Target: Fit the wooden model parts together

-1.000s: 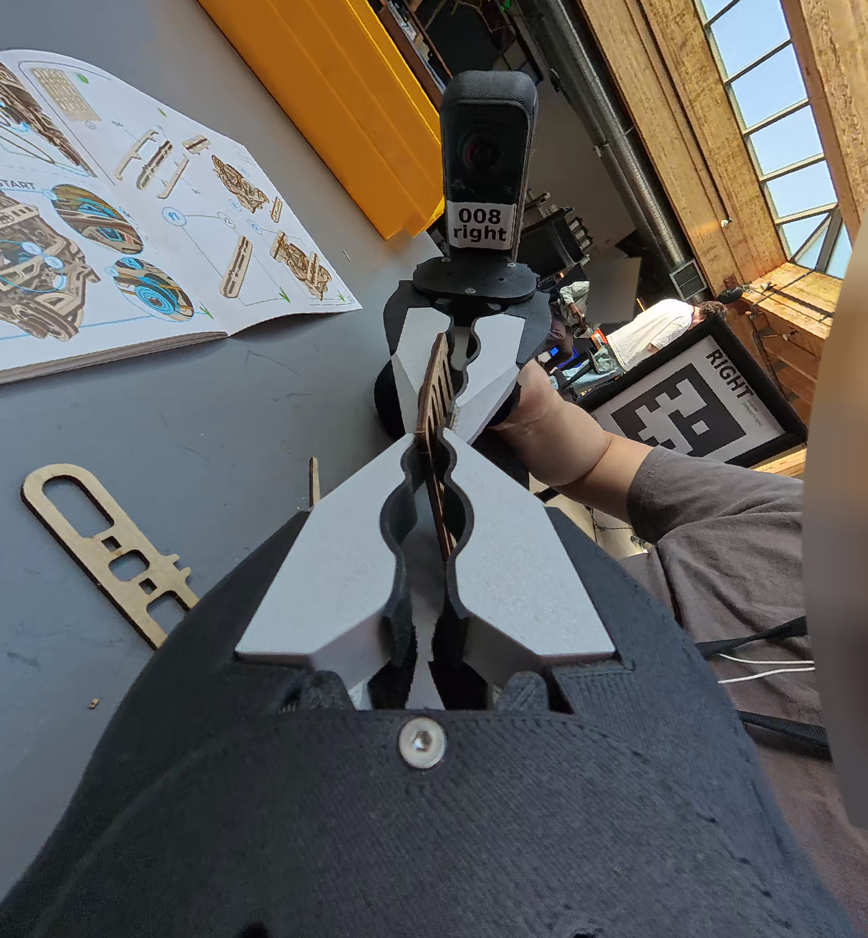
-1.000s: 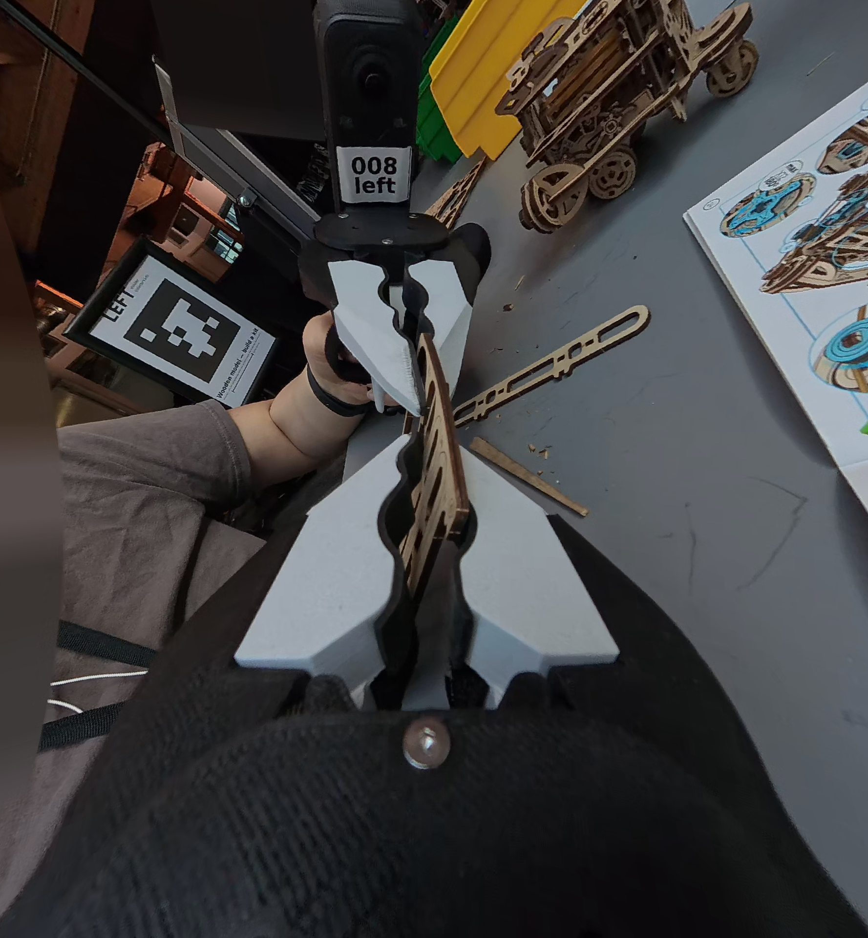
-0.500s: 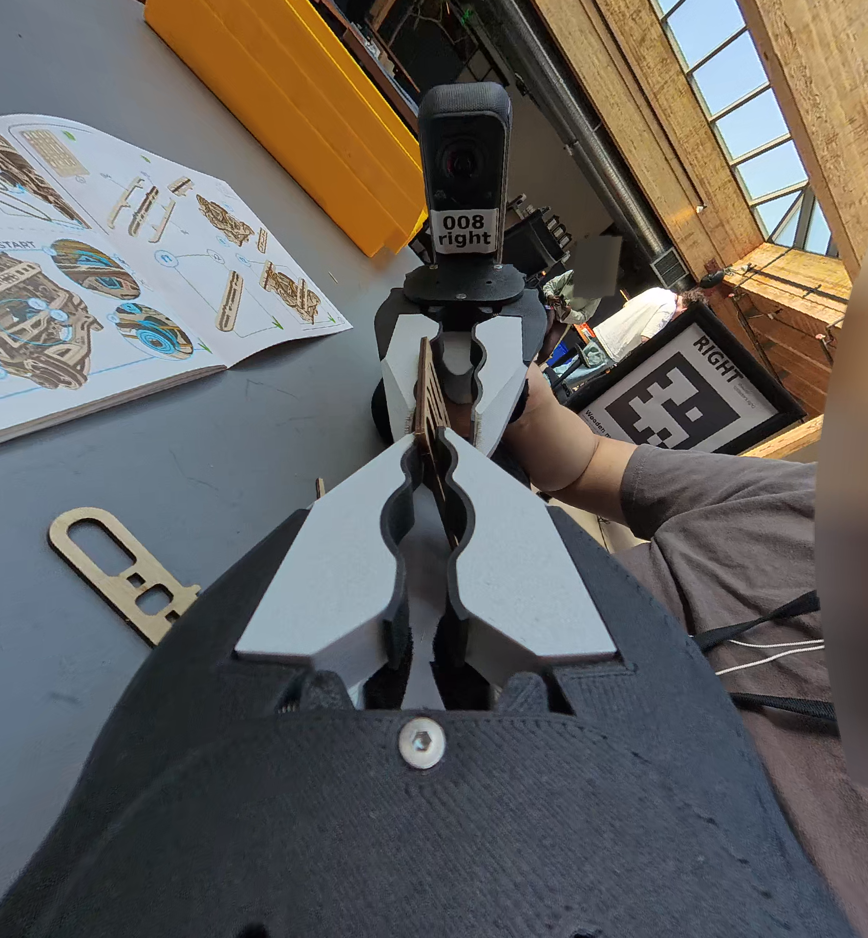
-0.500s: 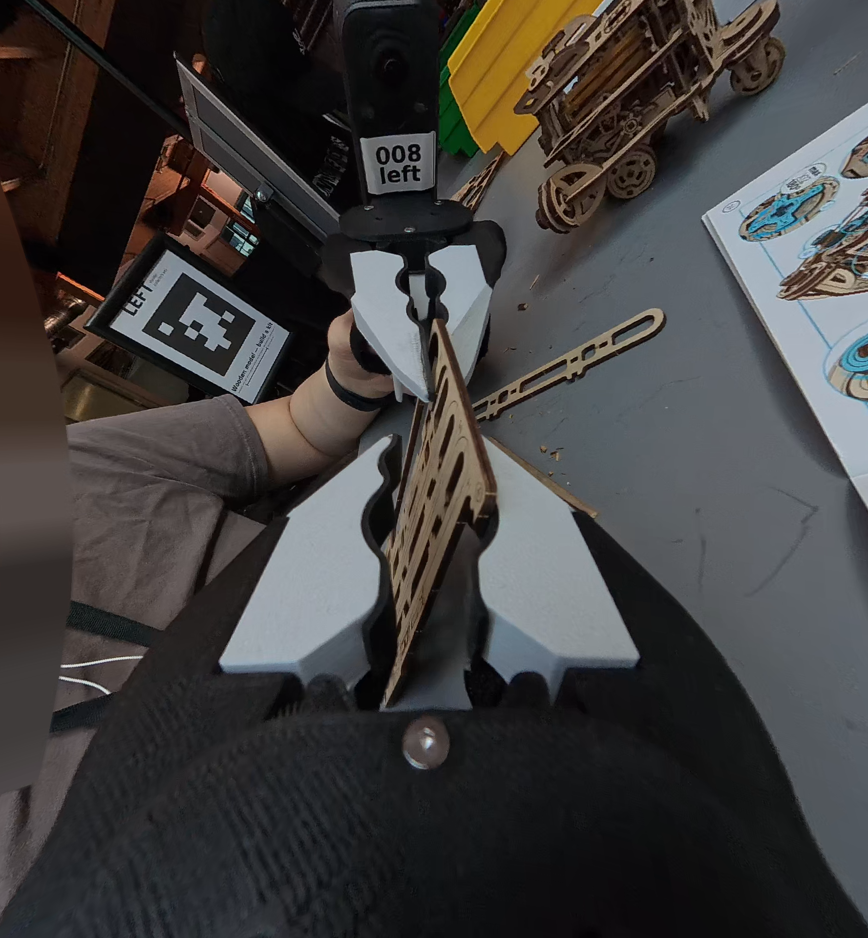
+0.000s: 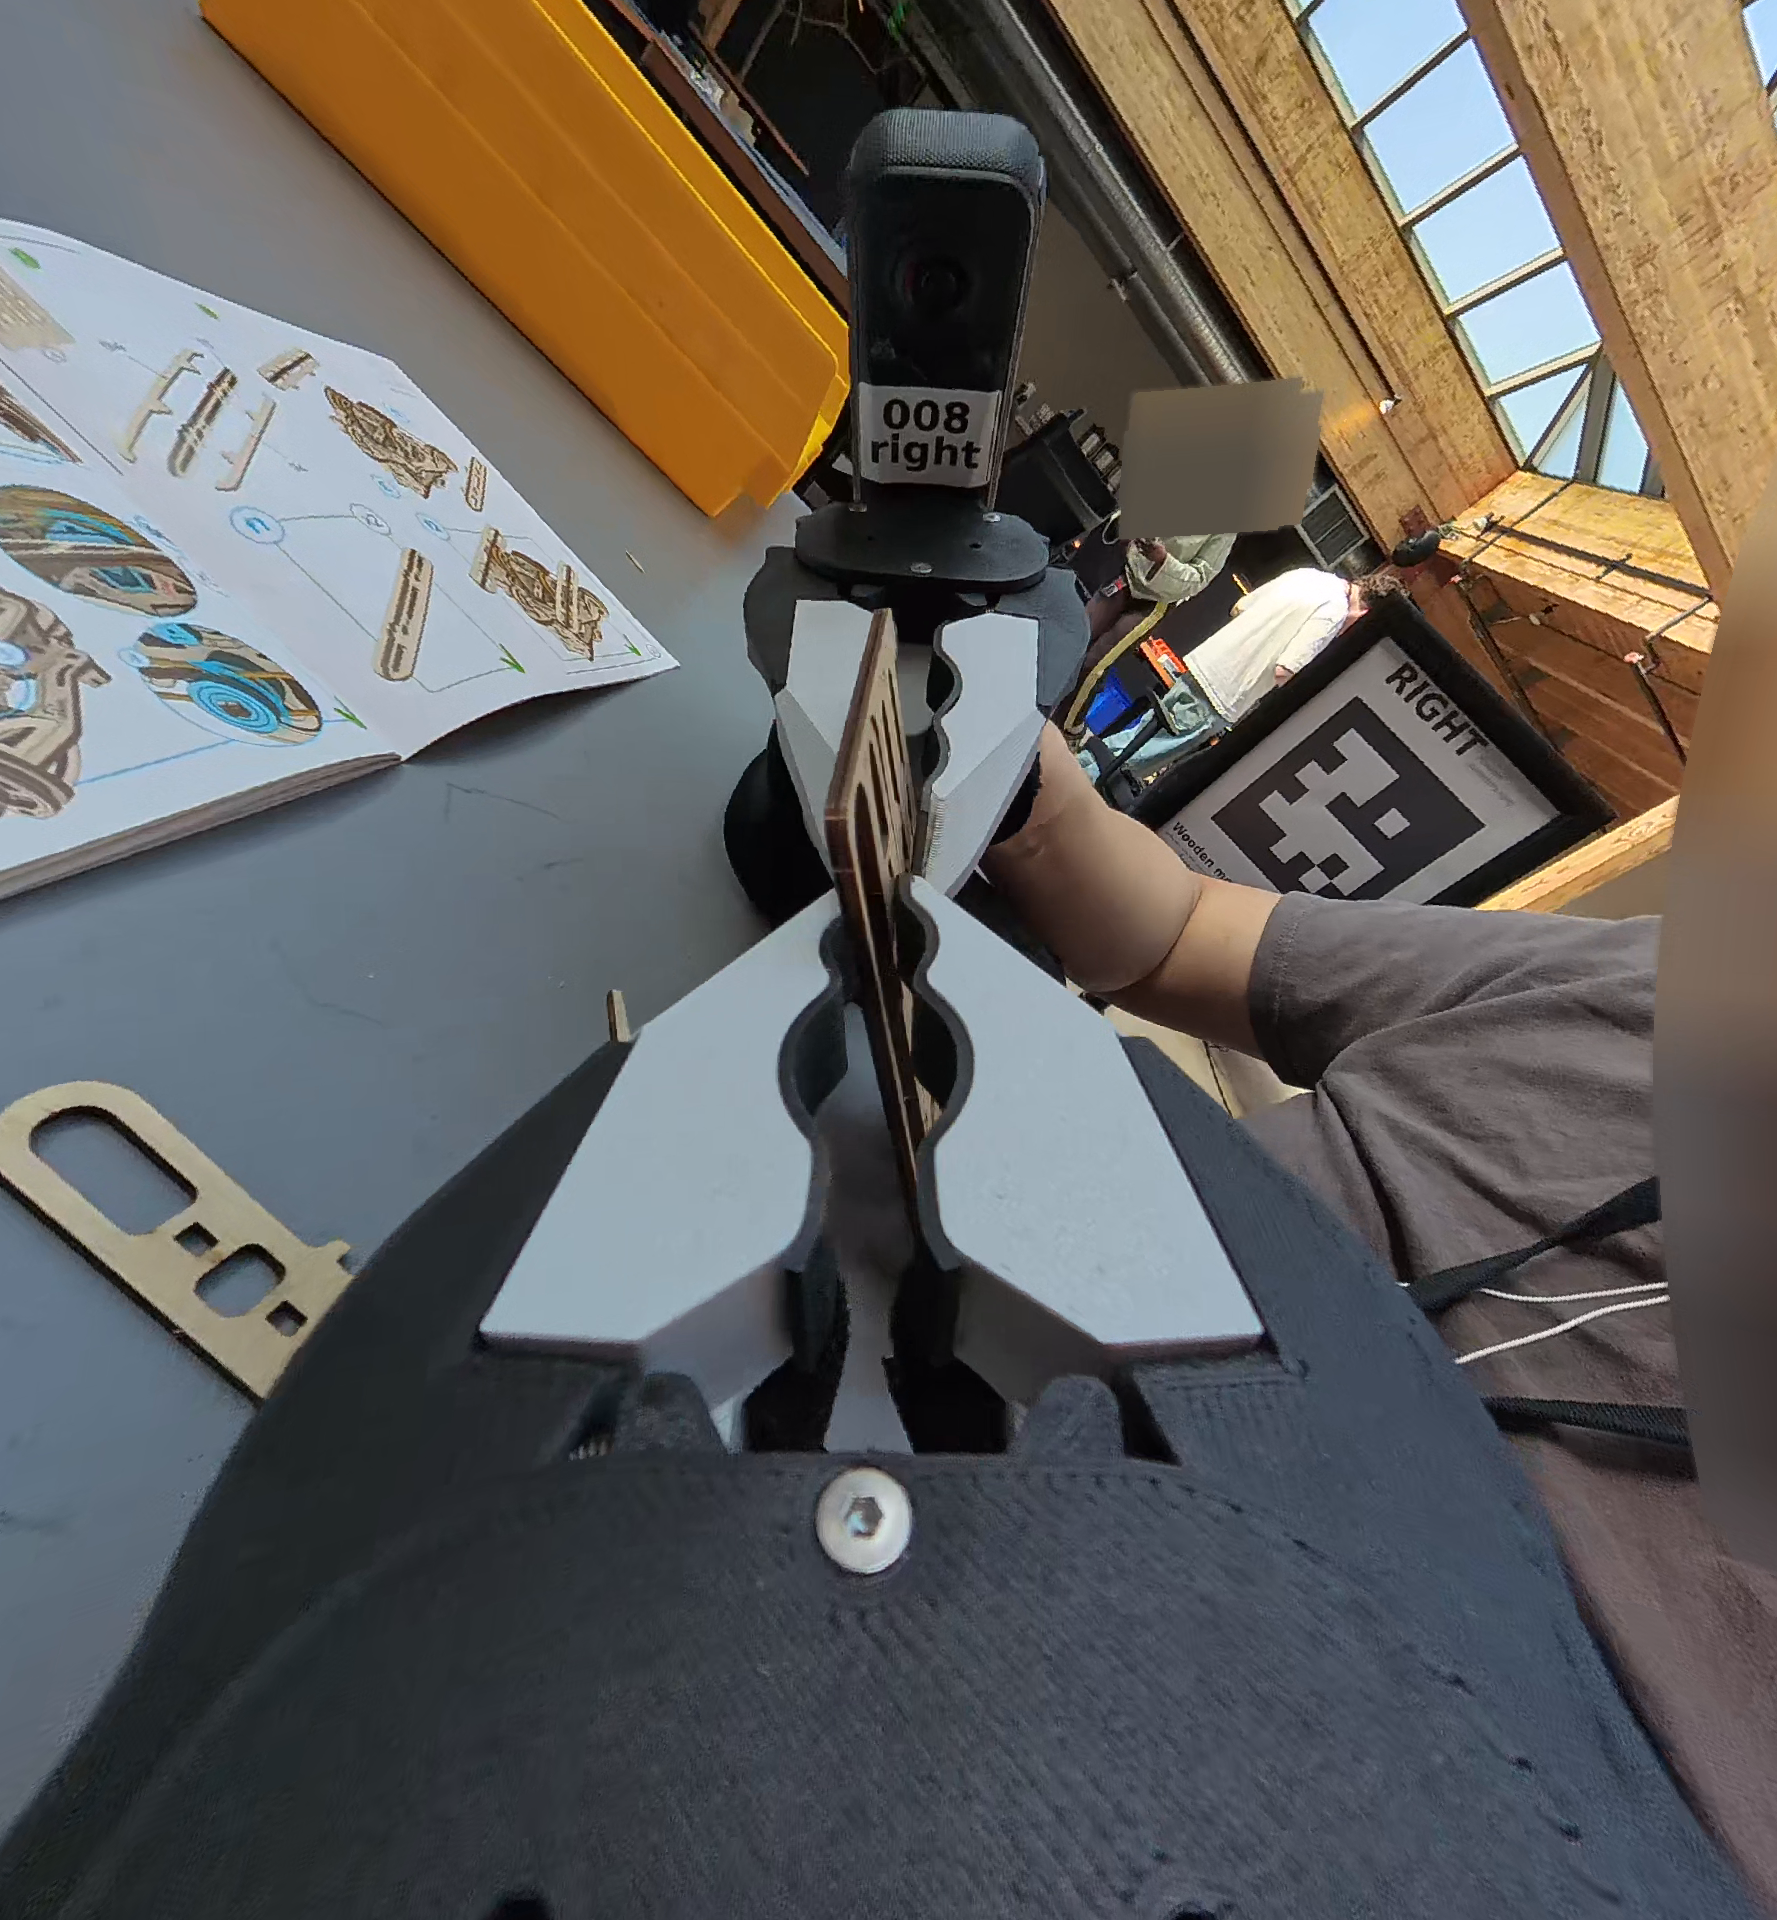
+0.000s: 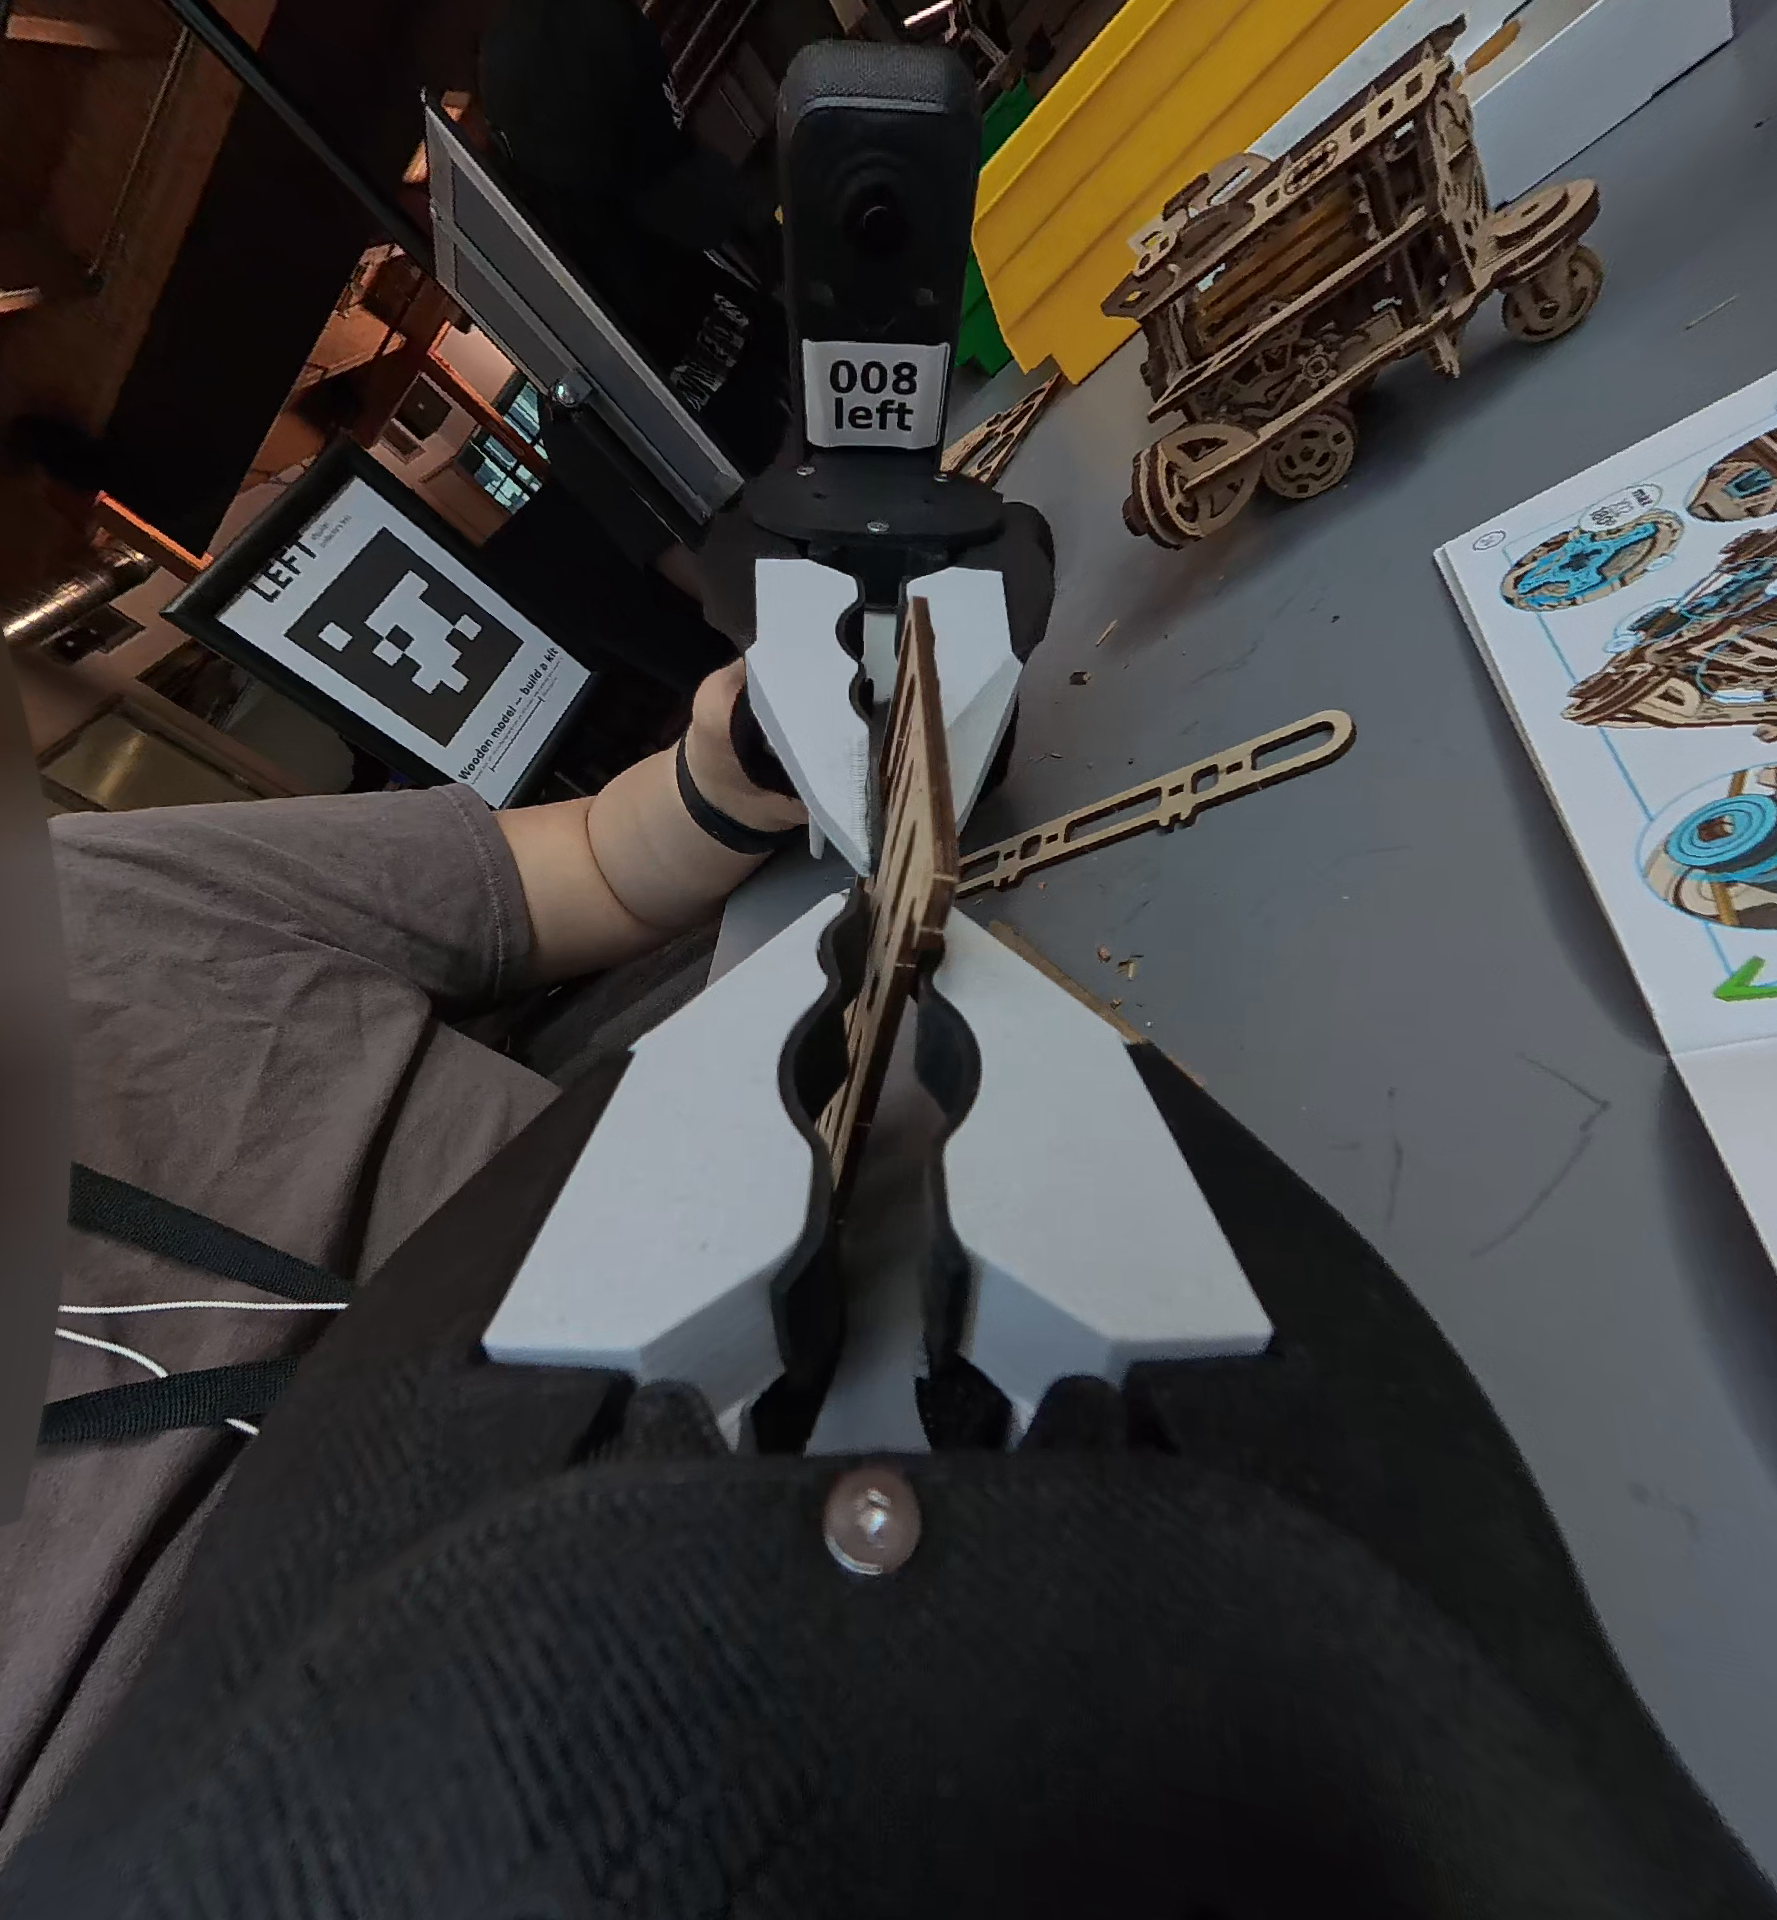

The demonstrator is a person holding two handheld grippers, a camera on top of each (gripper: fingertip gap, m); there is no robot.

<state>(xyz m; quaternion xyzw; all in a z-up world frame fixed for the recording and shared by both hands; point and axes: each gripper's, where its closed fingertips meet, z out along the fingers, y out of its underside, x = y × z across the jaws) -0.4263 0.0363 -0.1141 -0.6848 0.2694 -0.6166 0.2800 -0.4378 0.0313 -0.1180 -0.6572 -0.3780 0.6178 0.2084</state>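
Note:
A flat slotted wooden panel (image 5: 868, 790) hangs edge-on in the air between my two grippers, which face each other tip to tip. My left gripper (image 5: 879, 904) is shut on one end of the panel. My right gripper (image 6: 889, 914) is shut on the other end (image 6: 915, 790). Each view shows the other gripper beyond the panel: the right gripper (image 5: 889, 847) and the left gripper (image 6: 905, 842). A long slotted wooden strip (image 6: 1154, 805) lies flat on the grey table (image 6: 1383, 1039) beside them. It also shows in the left wrist view (image 5: 167, 1226).
An open instruction booklet (image 5: 240, 520) lies on the table, and also shows in the right wrist view (image 6: 1694, 779). A built wooden vehicle (image 6: 1331, 343) stands by yellow bins (image 6: 1092, 239). A thin wooden stick (image 6: 1060, 982) and chips lie near my fingers. The person's arms reach in past the table edge. Only a small space, under 4 cm, lies between the two pairs of fingers. Left tips and right tips are each some 20 cm from the built wooden vehicle (image 6: 1331, 343).
My right gripper opened around the panel half a second ago and has shut on it again. My left gripper stayed shut on the panel throughout. Both grippers shifted slightly.

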